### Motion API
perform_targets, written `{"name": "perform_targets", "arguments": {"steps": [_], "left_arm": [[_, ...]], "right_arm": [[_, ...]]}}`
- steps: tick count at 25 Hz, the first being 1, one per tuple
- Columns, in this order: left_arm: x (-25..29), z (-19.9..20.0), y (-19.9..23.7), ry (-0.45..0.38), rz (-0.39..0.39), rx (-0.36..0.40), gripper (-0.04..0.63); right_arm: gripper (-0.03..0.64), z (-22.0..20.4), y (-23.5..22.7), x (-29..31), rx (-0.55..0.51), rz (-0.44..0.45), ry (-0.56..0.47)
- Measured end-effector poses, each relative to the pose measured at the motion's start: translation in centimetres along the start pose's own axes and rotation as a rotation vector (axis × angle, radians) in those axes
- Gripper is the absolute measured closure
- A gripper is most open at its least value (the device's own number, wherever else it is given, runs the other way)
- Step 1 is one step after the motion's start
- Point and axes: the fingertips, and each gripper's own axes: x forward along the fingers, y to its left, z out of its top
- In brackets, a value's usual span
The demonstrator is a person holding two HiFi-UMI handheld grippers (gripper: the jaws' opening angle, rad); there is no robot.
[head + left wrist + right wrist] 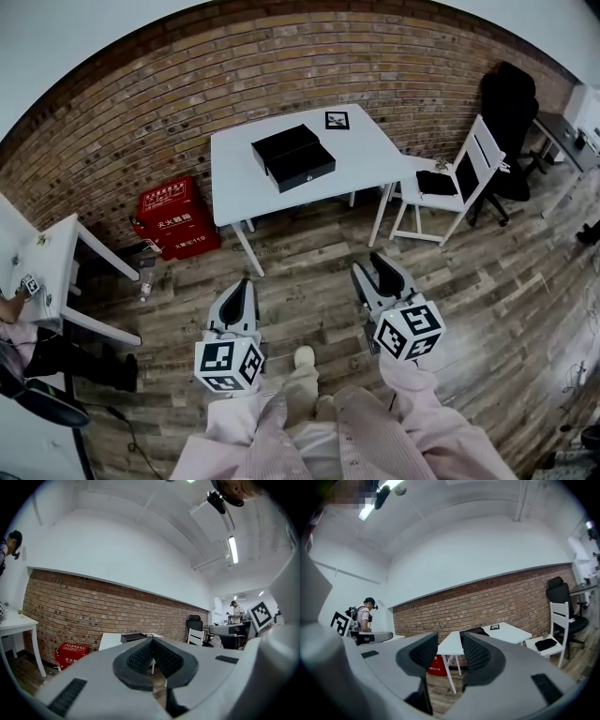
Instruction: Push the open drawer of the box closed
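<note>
A black box (284, 144) lies on the white table (234, 183) by the brick wall, and its drawer (304, 167) stands pulled out toward me. Both grippers are held level, well short of the table, over the wooden floor. In the head view my left gripper (246, 285) has its tips together; in the left gripper view that gripper (152, 642) shows its pads meeting, with nothing between them, and the box (133, 637) far ahead. My right gripper (375, 267) is open and empty. In the right gripper view that gripper (450, 651) frames the table (512, 633) and box (474, 631).
A red case (178, 217) sits on the floor left of the table. A white chair (457, 184) and a black office chair (511, 103) stand to the right. Another white table (52, 255) is at the left. A marker card (337, 120) lies behind the box.
</note>
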Motion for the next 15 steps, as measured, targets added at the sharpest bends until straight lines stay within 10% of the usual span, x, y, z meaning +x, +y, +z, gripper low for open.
{"name": "perform_targets", "arguments": {"steps": [15], "left_arm": [[10.4,-0.8,4.8,0.048,-0.027,-0.028,0.6]], "right_arm": [[0.459,-1.2,-5.0,9.7,0.027,-0.067,0.043]]}}
